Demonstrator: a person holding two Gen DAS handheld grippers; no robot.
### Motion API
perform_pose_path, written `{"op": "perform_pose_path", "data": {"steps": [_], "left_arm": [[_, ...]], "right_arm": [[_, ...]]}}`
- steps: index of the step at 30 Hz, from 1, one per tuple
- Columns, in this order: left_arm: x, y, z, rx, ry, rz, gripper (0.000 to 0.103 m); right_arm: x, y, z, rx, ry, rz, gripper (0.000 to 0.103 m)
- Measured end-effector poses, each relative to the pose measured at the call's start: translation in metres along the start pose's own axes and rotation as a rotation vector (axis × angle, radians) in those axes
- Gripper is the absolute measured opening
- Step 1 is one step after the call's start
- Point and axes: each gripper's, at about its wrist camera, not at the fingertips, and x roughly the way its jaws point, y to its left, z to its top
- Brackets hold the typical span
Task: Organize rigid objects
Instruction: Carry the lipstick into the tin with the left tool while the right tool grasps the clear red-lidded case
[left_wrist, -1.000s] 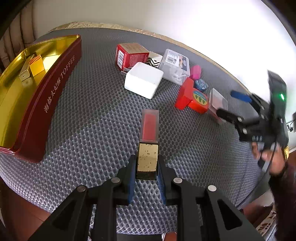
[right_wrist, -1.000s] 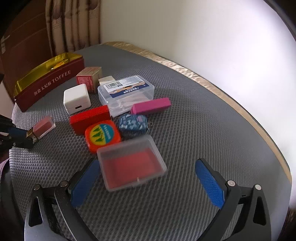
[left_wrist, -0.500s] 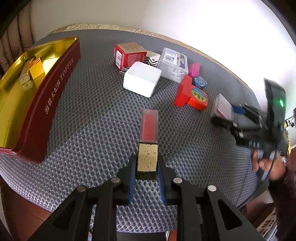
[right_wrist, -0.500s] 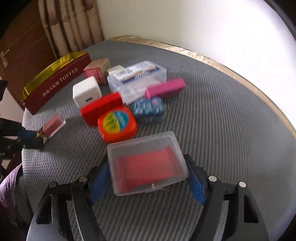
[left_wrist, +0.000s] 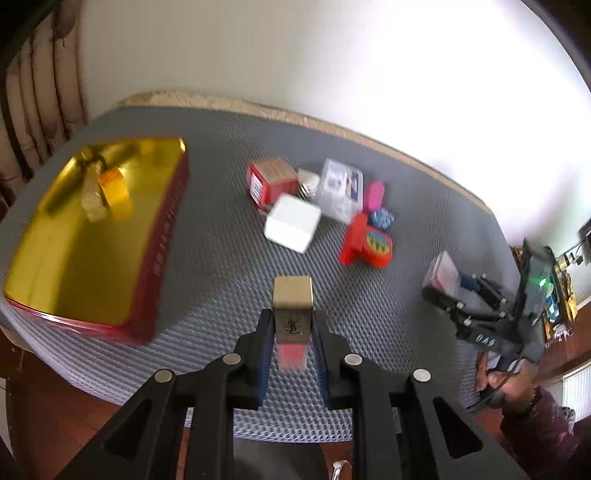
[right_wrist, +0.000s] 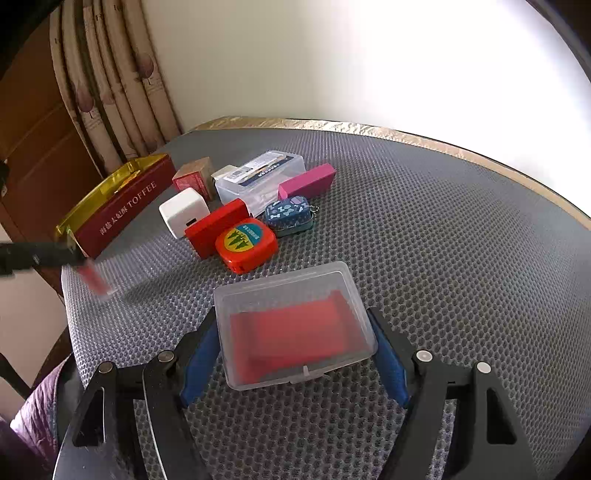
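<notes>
My left gripper (left_wrist: 291, 332) is shut on a gold-capped lipstick (left_wrist: 292, 314) with a clear red body, lifted off the mat and tilted gold end up. My right gripper (right_wrist: 295, 332) is shut on a clear plastic box (right_wrist: 295, 325) with a red insert, held above the grey mat. The red toffee tin (left_wrist: 88, 229) with a gold inside stands open at the left and holds two small gold items. It also shows in the right wrist view (right_wrist: 122, 206). The right gripper with the box shows in the left wrist view (left_wrist: 454, 284).
A cluster lies mid-table: white charger (right_wrist: 183, 212), red box (right_wrist: 216, 227), round red tape measure (right_wrist: 245, 243), blue patterned pouch (right_wrist: 290, 214), pink box (right_wrist: 306, 181), clear case (right_wrist: 260, 177), red carton (right_wrist: 194, 177). The table edge (right_wrist: 480, 155) curves behind; curtain at left.
My left gripper has lifted the lipstick off the mat and tipped it gold end up, toward the tin. My right gripper closed on the clear box and raised it away from the cluster.
</notes>
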Motion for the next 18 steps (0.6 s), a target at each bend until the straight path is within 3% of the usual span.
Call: {"op": "perform_pose_path", "data": {"steps": [6,12,18], "left_arm": [[-0.041,0.019,0.021,-0.014,-0.049,0.032,0.020],[-0.077,0.050,0.048,-0.042,-0.105,0.132,0.020],[-0.064,0.081,0.082,-0.032,-0.090,0.248,0.020]], "right_arm": [[-0.002,-0.001,-0.001,0.002,-0.006,-0.007,0.073],[-0.003,-0.002,-0.003,0.002,-0.005,-0.007,0.073],[-0.001,-0.001,-0.002,0.001,0.001,-0.007,0.073]]}}
